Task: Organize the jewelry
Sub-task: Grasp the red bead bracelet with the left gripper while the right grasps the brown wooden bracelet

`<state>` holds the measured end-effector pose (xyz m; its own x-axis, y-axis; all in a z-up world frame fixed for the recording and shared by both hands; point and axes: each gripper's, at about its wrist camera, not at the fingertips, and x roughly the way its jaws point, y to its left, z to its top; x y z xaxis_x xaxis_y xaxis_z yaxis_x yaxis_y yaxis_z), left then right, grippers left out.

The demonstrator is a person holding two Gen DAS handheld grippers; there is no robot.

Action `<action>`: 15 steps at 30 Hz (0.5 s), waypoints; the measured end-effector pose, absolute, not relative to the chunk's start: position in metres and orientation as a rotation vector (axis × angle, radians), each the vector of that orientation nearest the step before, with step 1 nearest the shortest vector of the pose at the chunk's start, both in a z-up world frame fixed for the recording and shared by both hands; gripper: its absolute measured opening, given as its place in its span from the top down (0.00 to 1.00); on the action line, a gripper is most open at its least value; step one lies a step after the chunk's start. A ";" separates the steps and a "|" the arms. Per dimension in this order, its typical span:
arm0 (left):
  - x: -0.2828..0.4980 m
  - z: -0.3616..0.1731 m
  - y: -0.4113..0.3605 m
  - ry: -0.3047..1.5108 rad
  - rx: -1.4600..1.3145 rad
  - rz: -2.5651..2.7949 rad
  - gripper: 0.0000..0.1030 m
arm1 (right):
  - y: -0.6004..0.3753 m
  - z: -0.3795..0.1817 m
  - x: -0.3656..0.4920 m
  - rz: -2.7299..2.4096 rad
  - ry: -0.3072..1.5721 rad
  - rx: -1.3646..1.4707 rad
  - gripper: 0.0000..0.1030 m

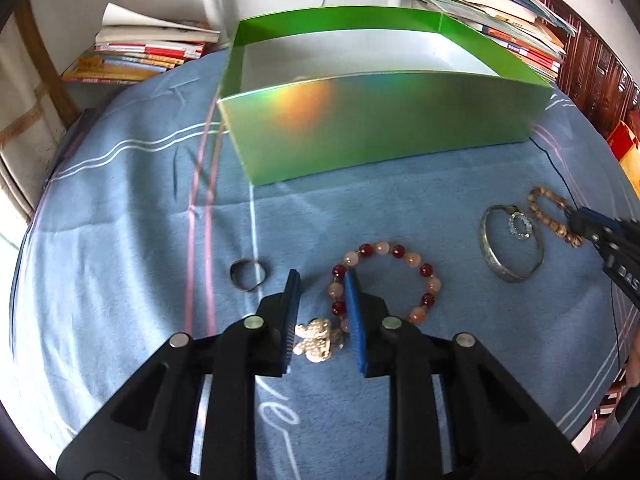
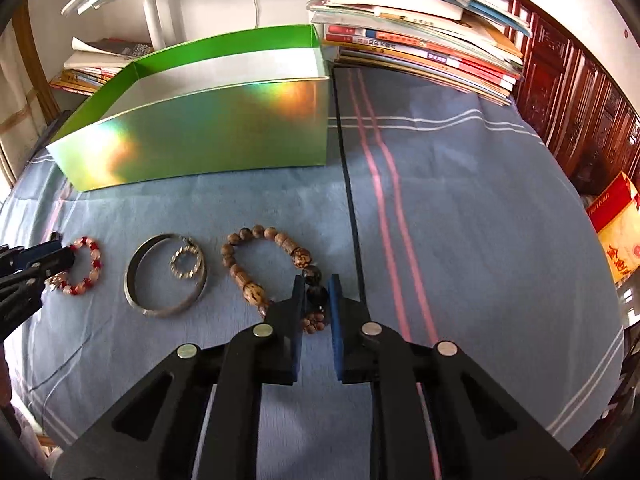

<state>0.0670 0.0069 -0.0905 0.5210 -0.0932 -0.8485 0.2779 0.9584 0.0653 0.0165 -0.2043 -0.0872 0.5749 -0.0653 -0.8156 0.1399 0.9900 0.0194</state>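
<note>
A red and pink bead bracelet (image 1: 400, 250) with a silver charm (image 1: 316, 340) lies on the blue cloth. My left gripper (image 1: 323, 280) straddles its left side; cloth shows between the left pad and the beads, so it is open. It also shows at the left edge (image 2: 60, 252) by that bracelet (image 2: 86, 240). My right gripper (image 2: 315, 282) is shut on the dark beads of a wooden bead bracelet (image 2: 240, 272), and its tip (image 1: 578, 220) shows at that bracelet (image 1: 544, 192). A silver bangle (image 1: 506, 276) (image 2: 130, 280) with a small sparkly hoop (image 1: 512, 224) inside lies between them.
An open green box (image 1: 380, 128) (image 2: 200, 136) stands behind the jewelry. A bent silver ring (image 1: 248, 276) lies left of my left gripper. Stacks of books (image 1: 140, 52) (image 2: 420, 52) line the back. A black cord (image 2: 348, 184) runs across the cloth.
</note>
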 end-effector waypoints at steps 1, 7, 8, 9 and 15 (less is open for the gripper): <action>0.066 -0.090 0.006 1.001 0.205 -0.228 0.75 | -0.205 -0.085 0.014 -0.120 0.942 0.087 0.84; 0.058 -0.090 -0.001 0.992 0.230 -0.266 0.71 | -0.205 -0.087 0.019 -0.135 0.944 0.100 0.79; 0.058 -0.090 -0.001 0.992 0.231 -0.267 0.71 | -0.203 -0.088 0.020 -0.135 0.947 0.100 0.79; 0.058 -0.090 -0.001 0.993 0.232 -0.269 0.71 | -0.202 -0.090 0.021 -0.131 0.951 0.098 0.79; 0.057 -0.090 -0.003 0.993 0.232 -0.271 0.73 | -0.200 -0.093 0.027 -0.126 0.949 0.094 0.75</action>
<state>0.0566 -0.0030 -0.0902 0.5173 -0.1180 -0.8476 0.3281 0.9421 0.0691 0.0274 -0.2002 -0.0925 0.5758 -0.0659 -0.8149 0.1488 0.9886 0.0251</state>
